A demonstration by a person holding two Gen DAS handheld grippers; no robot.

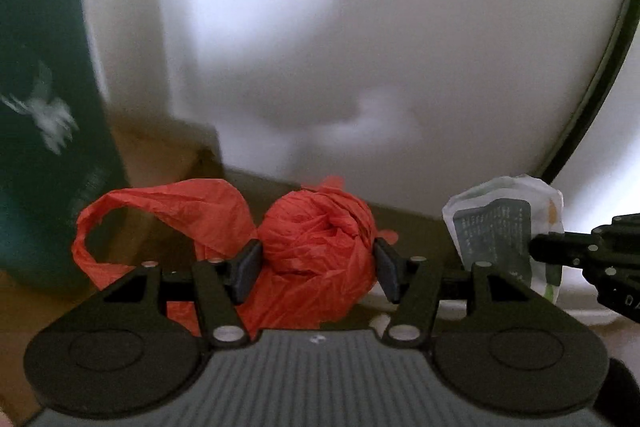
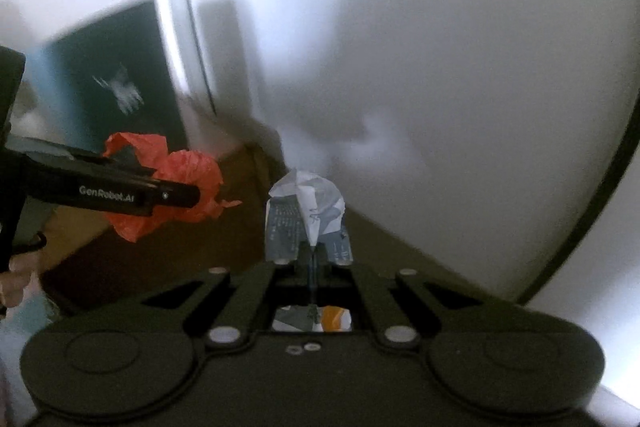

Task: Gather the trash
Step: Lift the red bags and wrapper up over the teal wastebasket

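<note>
My left gripper (image 1: 316, 263) is shut on a knotted red plastic bag (image 1: 316, 239) and holds it in the air; a loose handle loop hangs to its left. The bag also shows in the right wrist view (image 2: 180, 187) at the left, held by the left gripper (image 2: 188, 193). My right gripper (image 2: 314, 257) is shut on a crumpled white and grey wrapper (image 2: 308, 215). In the left wrist view the wrapper (image 1: 500, 227) sits at the right, with the right gripper (image 1: 536, 247) coming in from the right edge.
A dark green bag with a white logo (image 1: 44, 127) stands at the left, also in the right wrist view (image 2: 116, 83). A brown cardboard box (image 1: 160, 155) lies below. A white wall (image 1: 360, 27) fills the background, with a dark curved edge (image 1: 600, 67) at right.
</note>
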